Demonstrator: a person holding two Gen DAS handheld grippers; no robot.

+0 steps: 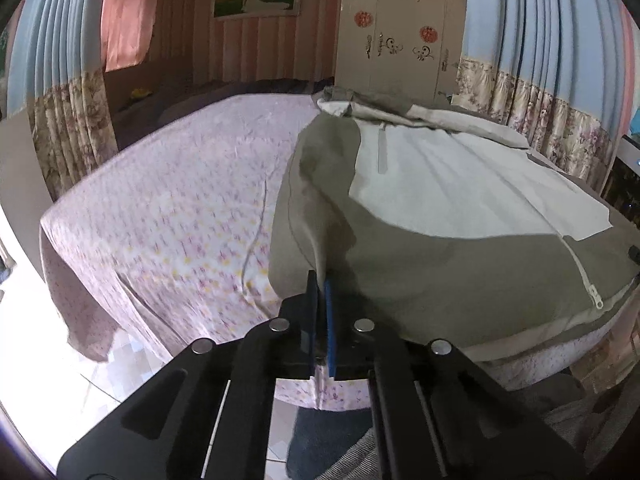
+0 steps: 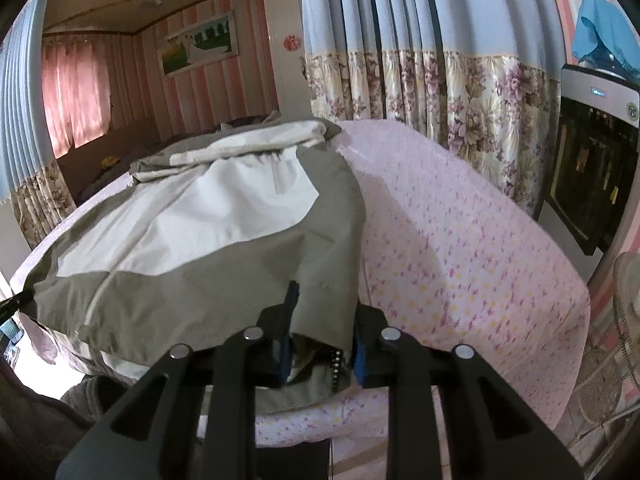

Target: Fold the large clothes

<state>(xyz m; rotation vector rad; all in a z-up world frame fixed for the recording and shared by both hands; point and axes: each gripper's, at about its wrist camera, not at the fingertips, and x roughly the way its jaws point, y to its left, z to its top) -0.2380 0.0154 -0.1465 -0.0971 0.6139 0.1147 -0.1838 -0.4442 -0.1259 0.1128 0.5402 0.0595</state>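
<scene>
Pink-striped walls, blue curtains with flowered hems and a white wardrobe (image 1: 400, 40) surround a bed (image 1: 160, 200) covered by a pale sheet printed with small purple and yellow marks. On the sheet lies the task's garment, a large jacket (image 1: 440, 208) in olive and off-white, spread front up with its zipper (image 1: 588, 280) running toward the near hem and its collar toward the far end of the bed.

Both grippers work at the near hem. The left gripper (image 1: 320, 292) has its jaws clenched together on a raised ridge of olive cloth at the jacket's left edge; the fabric rises in a pinched fold straight from the fingertips. The right gripper (image 2: 320, 320) stands at the opposite near corner, its jaws partly apart with a thick bunch of olive cloth and a strip of zipper teeth filling the gap between them; the blue pads appear to press on that bunch, so it reads as a grasp.

By my reading, the step in hand is taking hold of the two bottom corners before the first fold. The next move likely calls for lifting both corners together, keeping the hem taut between the hands, and carrying it toward the collar so the lower half lands flat. Uneven lifting would probably skew the fold or drag the sheet.
</scene>
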